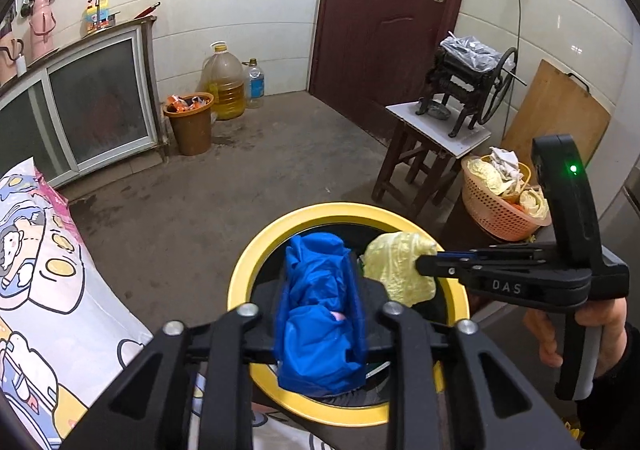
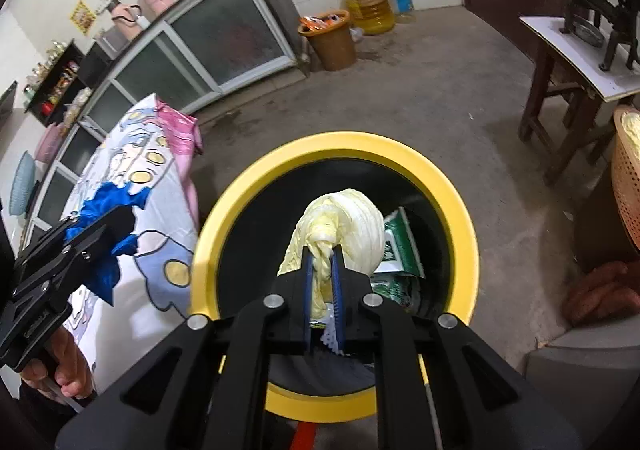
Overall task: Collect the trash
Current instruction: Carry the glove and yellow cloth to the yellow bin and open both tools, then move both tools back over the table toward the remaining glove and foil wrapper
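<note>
Far left: cartoon-print cloth (image 1: 48, 290), its edge just beside the yellow-rimmed bin (image 1: 256, 250).

Next, left gripper (image 1: 320, 290): jaws clamped together on a crumpled blue plastic bag (image 1: 316, 314), pads pressing it from both sides. Long axis of the bag running along the fingers, its loose end bulging forward past the tips over the near-left part of the bin's opening. In the right wrist view, same gripper (image 2: 105, 228) at the left edge over the cloth, blue bag (image 2: 102, 274) spilling out either side of the closed fingers.

Centre: bin rim (image 2: 256, 174) ringing a black interior, a green-and-white wrapper (image 2: 400, 246) lying inside toward the right wall.

Right: right gripper (image 2: 323, 250), jaws nearly shut, pinching the twisted neck of a pale yellow plastic bag (image 2: 344, 218) between blue pads (image 2: 338, 286). Bag's bunched body pointing away from the fingertips, long axis in line with the fingers, held over the middle of the opening. From the left wrist view, that gripper (image 1: 420, 264) reaching in from the right, yellow bag (image 1: 396, 262) at its tip above the rim's far-right side, just beside the blue one.

Far right: orange mesh basket (image 1: 488, 206) of scraps by a wooden stool (image 1: 424, 154).
</note>
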Demonstrator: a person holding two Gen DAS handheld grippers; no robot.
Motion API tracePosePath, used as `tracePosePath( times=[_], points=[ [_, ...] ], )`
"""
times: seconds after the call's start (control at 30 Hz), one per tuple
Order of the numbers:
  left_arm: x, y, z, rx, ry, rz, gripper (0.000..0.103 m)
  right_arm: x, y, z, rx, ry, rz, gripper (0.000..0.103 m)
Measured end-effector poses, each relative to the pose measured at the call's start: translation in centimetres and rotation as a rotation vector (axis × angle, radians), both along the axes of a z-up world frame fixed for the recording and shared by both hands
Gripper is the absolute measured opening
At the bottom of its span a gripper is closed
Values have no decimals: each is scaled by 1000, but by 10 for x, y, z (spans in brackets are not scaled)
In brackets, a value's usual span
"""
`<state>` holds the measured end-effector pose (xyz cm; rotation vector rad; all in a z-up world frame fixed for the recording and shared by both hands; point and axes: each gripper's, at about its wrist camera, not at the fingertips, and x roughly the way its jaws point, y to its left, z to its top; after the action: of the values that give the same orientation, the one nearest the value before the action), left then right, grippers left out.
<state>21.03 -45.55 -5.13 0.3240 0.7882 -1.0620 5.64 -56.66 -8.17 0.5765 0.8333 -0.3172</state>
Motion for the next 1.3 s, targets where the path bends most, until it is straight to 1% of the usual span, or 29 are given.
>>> tracePosePath(
  times=[0.03,0.07,0.1,0.13,0.17,0.27,0.33,0.4,0.53,0.67,0.73,0.83,0.93,1.03,1.1,1.17,1.23,1.3],
  points=[
    [0,0,0,-1,-3,4,52,0,-1,-2,-6,16,-11,12],
    [0,3,1,-4,-12,19,63,0,-4,-4,-13,31,-23,21],
    [1,7,2,-15,-25,38,80,-1,-6,-6,-12,37,-33,40],
    [2,11,3,-21,-27,50,86,-2,-7,-6,-5,36,-40,50],
    [4,13,2,-21,-19,56,88,-5,-9,-7,9,25,-53,60],
    [12,22,3,-15,-3,91,89,-10,-9,-6,3,28,-79,58],
    [17,33,5,-25,12,107,89,-12,-9,-4,23,20,-83,58],
    [23,45,9,-33,14,129,89,-13,-6,0,19,13,-82,57],
    [43,86,20,-50,-7,203,89,-9,5,12,-13,-6,-53,56],
    [68,140,33,-71,-15,316,89,4,28,27,-47,-39,5,55],
    [81,174,40,-76,-30,381,89,14,41,34,-61,-55,43,55],
    [100,226,50,-69,-62,488,89,34,68,44,-75,-89,116,55],
    [117,279,57,-56,-87,585,89,65,108,54,-80,-136,233,55],
    [133,331,60,-22,-117,692,90,95,148,60,-82,-167,349,55],
    [149,372,59,5,-127,781,90,120,186,64,-74,-189,447,56],
    [163,403,57,22,-129,855,90,142,219,68,-66,-208,530,56],
    [176,431,52,31,-125,911,90,165,259,73,-64,-233,620,56],
    [191,454,46,51,-126,966,90,181,294,77,-75,-254,681,56]
  ],
)
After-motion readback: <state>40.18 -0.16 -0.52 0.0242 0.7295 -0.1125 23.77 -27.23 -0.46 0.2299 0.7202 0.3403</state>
